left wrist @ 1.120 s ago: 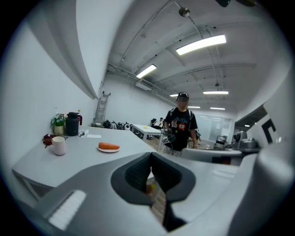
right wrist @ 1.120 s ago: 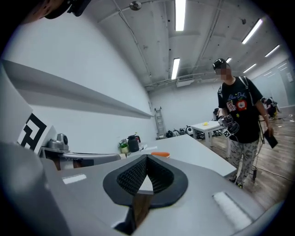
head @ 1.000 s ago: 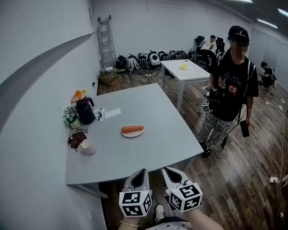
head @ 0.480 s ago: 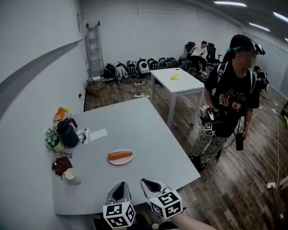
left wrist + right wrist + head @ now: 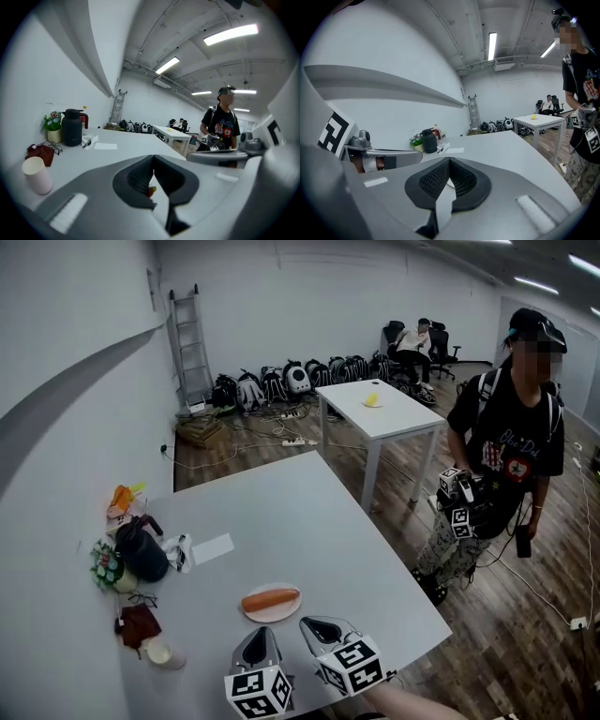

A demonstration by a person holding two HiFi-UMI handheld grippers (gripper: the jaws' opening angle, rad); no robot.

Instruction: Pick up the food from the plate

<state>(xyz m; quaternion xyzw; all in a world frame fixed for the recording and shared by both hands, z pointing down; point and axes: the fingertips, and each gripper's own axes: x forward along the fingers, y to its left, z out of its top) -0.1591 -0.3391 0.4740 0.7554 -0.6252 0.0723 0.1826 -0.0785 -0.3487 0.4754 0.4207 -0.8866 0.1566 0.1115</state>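
Note:
An orange carrot-like piece of food (image 5: pixel 271 599) lies on a small white plate (image 5: pixel 272 613) near the front of the grey table (image 5: pixel 309 521). Both grippers hover just in front of the plate, apart from it. My left gripper (image 5: pixel 260 636) is shut with nothing in it, a little left of the plate. My right gripper (image 5: pixel 313 625) is shut and empty too, just right of the plate. In the left gripper view the jaws (image 5: pixel 153 157) meet, and a sliver of the food (image 5: pixel 151 191) shows below them. The right gripper view shows its jaws (image 5: pixel 450 161) meeting as well.
Along the table's left edge stand a dark jug (image 5: pixel 142 554), a flower pot (image 5: pixel 105 568), a paper cup (image 5: pixel 159 652), a dark red cloth (image 5: pixel 138 622) and a paper sheet (image 5: pixel 214 547). A person (image 5: pixel 506 456) holding grippers stands at the right, and a white table (image 5: pixel 380 407) is behind.
The view has come closer to the table, so the plate now lies just ahead of both grippers. Both grippers stay shut. The standing person has shifted to the right.

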